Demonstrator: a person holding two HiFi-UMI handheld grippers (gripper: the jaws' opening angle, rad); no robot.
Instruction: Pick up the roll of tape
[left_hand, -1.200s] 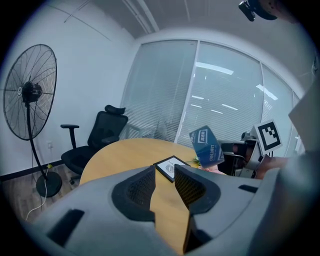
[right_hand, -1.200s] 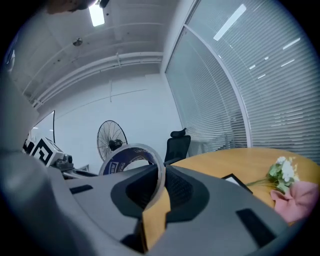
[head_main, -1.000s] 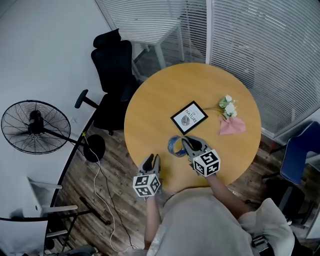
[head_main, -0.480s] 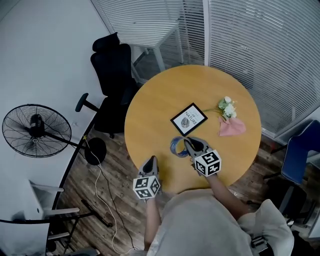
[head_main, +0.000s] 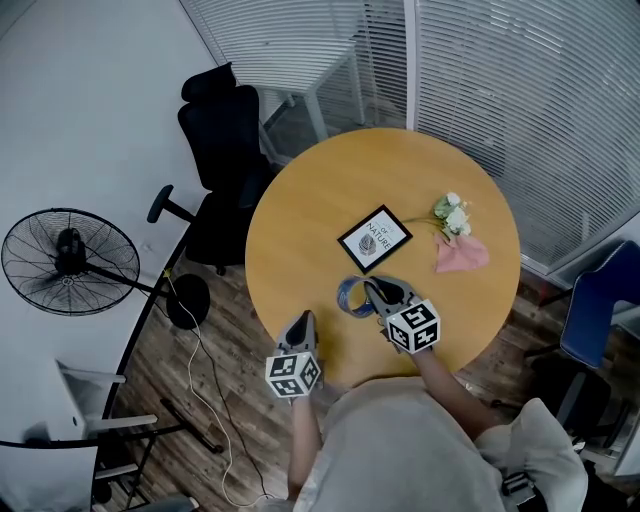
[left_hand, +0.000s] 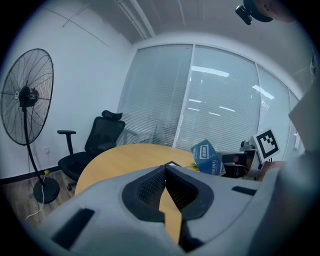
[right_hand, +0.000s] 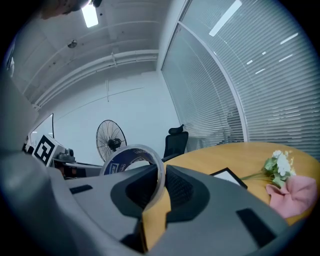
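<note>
**Tape gripped, lift next**

Grip looks made: the right gripper (right_hand: 161, 187) is clamped on the wall of the roll of tape (right_hand: 131, 160), one jaw inside the ring and one outside. The roll stands tilted on edge at the near side of the desk (head_main: 330, 190). I cannot tell whether it has cleared the wood. The next move calls for a steady rise that keeps the thin wall pinched so the roll does not swing or slip.

The left gripper (left_hand: 165, 185) hangs at the desk's near edge with its jaws together and nothing between them. A second ago they stood apart. The roll and the right gripper sit about where they were.
</note>
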